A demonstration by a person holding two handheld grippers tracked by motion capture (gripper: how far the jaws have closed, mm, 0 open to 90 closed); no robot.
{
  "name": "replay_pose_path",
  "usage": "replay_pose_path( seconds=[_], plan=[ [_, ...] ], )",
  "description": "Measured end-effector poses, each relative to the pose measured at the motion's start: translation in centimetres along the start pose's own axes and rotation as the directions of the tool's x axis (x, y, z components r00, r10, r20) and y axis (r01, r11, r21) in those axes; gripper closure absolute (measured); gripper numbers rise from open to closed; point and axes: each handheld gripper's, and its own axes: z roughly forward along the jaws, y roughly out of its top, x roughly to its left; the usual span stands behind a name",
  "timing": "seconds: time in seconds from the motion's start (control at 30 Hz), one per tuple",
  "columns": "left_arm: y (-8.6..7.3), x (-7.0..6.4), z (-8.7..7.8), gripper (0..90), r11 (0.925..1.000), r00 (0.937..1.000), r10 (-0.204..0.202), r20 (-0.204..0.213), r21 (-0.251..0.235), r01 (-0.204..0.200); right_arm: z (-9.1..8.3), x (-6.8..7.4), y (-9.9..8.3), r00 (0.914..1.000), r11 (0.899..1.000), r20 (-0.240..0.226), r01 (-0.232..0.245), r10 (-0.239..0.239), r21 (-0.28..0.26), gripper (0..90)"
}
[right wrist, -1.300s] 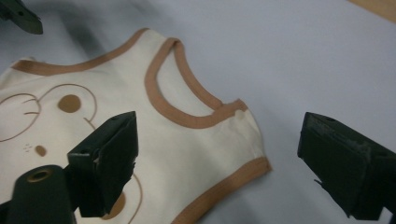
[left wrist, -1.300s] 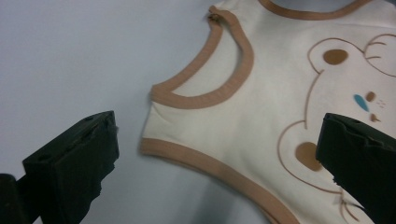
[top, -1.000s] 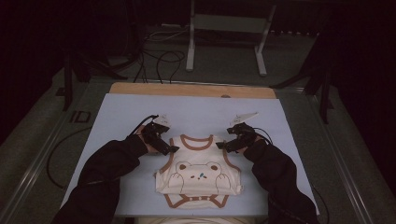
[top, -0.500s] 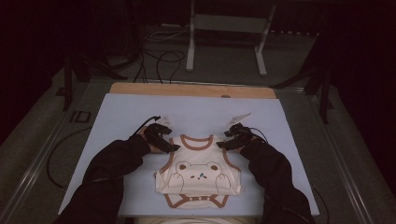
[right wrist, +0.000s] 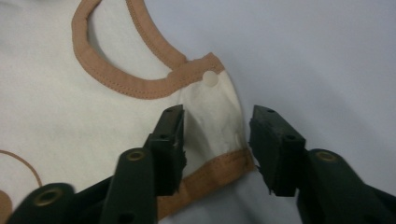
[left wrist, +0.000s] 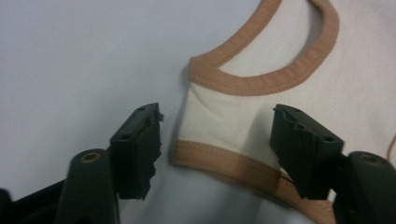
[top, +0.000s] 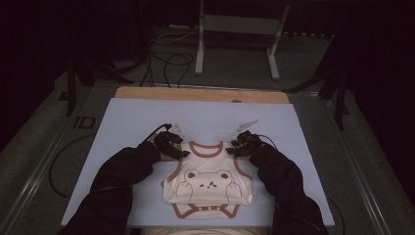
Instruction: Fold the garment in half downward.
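The bodysuit (top: 209, 183) lies flat near the tabletop's (top: 127, 117) front edge, and each spread gripper, left (left wrist: 217, 140) and right (right wrist: 215, 140), straddles its own shoulder strap.

Counted: one bear-print bodysuit (top: 209, 182), two grippers, left (top: 182, 153) and right (top: 234, 150), on one surface (top: 127, 117).

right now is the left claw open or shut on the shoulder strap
Open: the left claw has its jaws apart on either side of the bodysuit's shoulder strap, not pinching it.
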Motion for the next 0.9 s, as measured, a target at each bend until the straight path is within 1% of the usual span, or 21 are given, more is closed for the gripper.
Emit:
replay_pose_path(
  seconds=[0.03,0.07,0.1,0.13,0.23,0.3,0.37,0.4,0.47,0.5,0.53,0.57,0.63,0.73,0.8,0.87,0.9],
  plan=[
    [0.0,-0.1,0.0,36.5,1.0000,1.0000,-0.001,0.001,0.000,0.001,0.0,0.1,0.1,1.0000,1.000,0.005,-0.009,0.009,0.004,60.4],
    [0.0,-0.1,0.0,37.6,1.0000,1.0000,-0.001,0.001,0.000,0.001,0.0,0.1,0.1,1.0000,1.000,0.005,-0.009,0.009,0.004,60.4],
    [0.1,-0.3,0.0,37.6,1.0000,1.0000,-0.003,0.001,-0.002,0.003,-0.1,0.1,0.1,0.9999,1.000,0.009,-0.014,0.013,0.010,63.5],
    [0.1,-0.4,0.0,41.5,1.0000,1.0000,-0.001,0.000,0.000,0.001,-0.1,0.2,0.3,0.9998,1.000,0.008,-0.017,0.017,0.020,68.3],
    [0.3,-0.7,0.0,48.8,1.0000,1.0000,-0.004,0.005,0.008,0.004,-0.1,0.4,0.4,0.9999,1.000,0.004,-0.010,0.010,0.026,75.2],
    [0.4,-0.7,0.0,52.6,0.9999,1.0000,-0.005,0.007,0.011,0.005,-0.1,0.5,0.4,0.9999,0.999,0.001,-0.015,0.015,0.030,76.9],
    [0.5,-0.7,0.0,57.7,0.9997,0.9997,-0.023,0.002,0.012,0.023,0.0,0.4,0.4,0.9997,0.999,-0.002,-0.023,0.023,0.025,77.9],
    [0.5,-0.6,0.0,60.7,0.9996,0.9997,-0.025,-0.003,0.013,0.025,0.0,0.4,0.3,0.9997,0.999,0.000,-0.022,0.022,0.022,78.6],
    [0.5,-0.5,0.0,67.5,0.9985,0.9986,-0.052,-0.012,0.014,0.052,-0.1,0.4,0.3,0.9997,0.999,-0.004,-0.023,0.023,0.022,80.3],
    [0.6,-0.5,0.0,69.8,0.9981,0.9981,-0.059,-0.018,0.017,0.059,-0.1,0.4,0.3,0.9995,0.999,-0.008,-0.030,0.030,0.021,81.1],
    [0.6,-0.5,-0.1,72.1,0.9980,0.9980,-0.059,-0.020,0.019,0.060,-0.1,0.4,0.3,0.9995,0.999,-0.008,-0.031,0.031,0.020,81.6],
    [0.7,-0.6,0.0,75.5,0.9984,0.9985,-0.053,-0.011,0.020,0.053,-0.1,0.5,0.3,0.9996,0.999,-0.004,-0.030,0.030,0.022,81.8],
    [0.8,-0.8,0.0,84.0,0.9987,0.9990,-0.044,-0.005,0.026,0.044,-0.1,0.5,0.4,0.9995,0.999,-0.006,-0.032,0.032,0.023,82.2],
    [0.9,-1.0,0.0,86.3,0.9990,0.9994,-0.034,-0.005,0.030,0.034,-0.1,0.6,0.4,0.9994,0.999,-0.005,-0.034,0.034,0.024,82.6],
    [0.9,-1.0,-0.1,86.7,0.9994,0.9997,-0.024,-0.007,0.025,0.024,-0.2,0.5,0.4,0.9998,0.999,-0.004,-0.019,0.019,0.028,82.7],
    [1.0,-1.0,-0.4,87.0,0.9994,0.9995,-0.031,-0.004,0.014,0.031,-0.4,0.4,0.4,0.9997,1.000,-0.003,-0.023,0.023,0.012,82.8],
    [1.1,-0.9,-0.6,87.1,0.9997,0.9997,-0.022,-0.005,0.008,0.022,-0.6,0.3,0.5,0.9997,1.000,-0.009,-0.023,0.023,0.006,82.8]
  ],
)
